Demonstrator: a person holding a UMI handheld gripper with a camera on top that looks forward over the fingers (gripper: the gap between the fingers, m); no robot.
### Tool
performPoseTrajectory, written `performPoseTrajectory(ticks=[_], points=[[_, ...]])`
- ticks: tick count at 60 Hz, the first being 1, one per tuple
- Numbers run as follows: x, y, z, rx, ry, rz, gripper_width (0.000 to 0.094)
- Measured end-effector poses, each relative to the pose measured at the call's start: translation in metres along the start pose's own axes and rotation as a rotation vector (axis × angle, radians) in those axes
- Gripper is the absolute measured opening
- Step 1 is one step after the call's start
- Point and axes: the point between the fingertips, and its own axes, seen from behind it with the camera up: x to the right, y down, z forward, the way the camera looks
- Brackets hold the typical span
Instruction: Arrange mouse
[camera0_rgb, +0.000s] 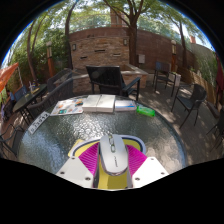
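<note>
Gripper view, mouse (112, 153) between tongs (112, 168), contact unclear

1. The mouse (113, 152) is white or pale grey, with a smooth rounded shell
2. It lies flat, top side up, lengthwise along the fingers
3. It sits between the two magenta pads (88, 157) of the gripper (112, 160); whether they press it cannot be told
4. Under it shows a yellow surface (112, 180)
</note>
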Motion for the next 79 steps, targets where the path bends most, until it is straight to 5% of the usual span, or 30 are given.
performPoseTrajectory(ticks=[12,17,37,53,79], points=[[-0.006,0.058,0.037,-0.143,-0.014,-0.001,0.0557],[-0.008,0.049,0.028,-0.123,-0.010,-0.038,0.0872],[-0.032,0.000,-0.115,-0.008,-0.001,-0.125,0.0863],[-0.039,0.013,-0.231,0.036,0.065,-0.122,0.0861],[-0.045,0.053,-0.281,0.009,0.078,-0.133,0.0858]])
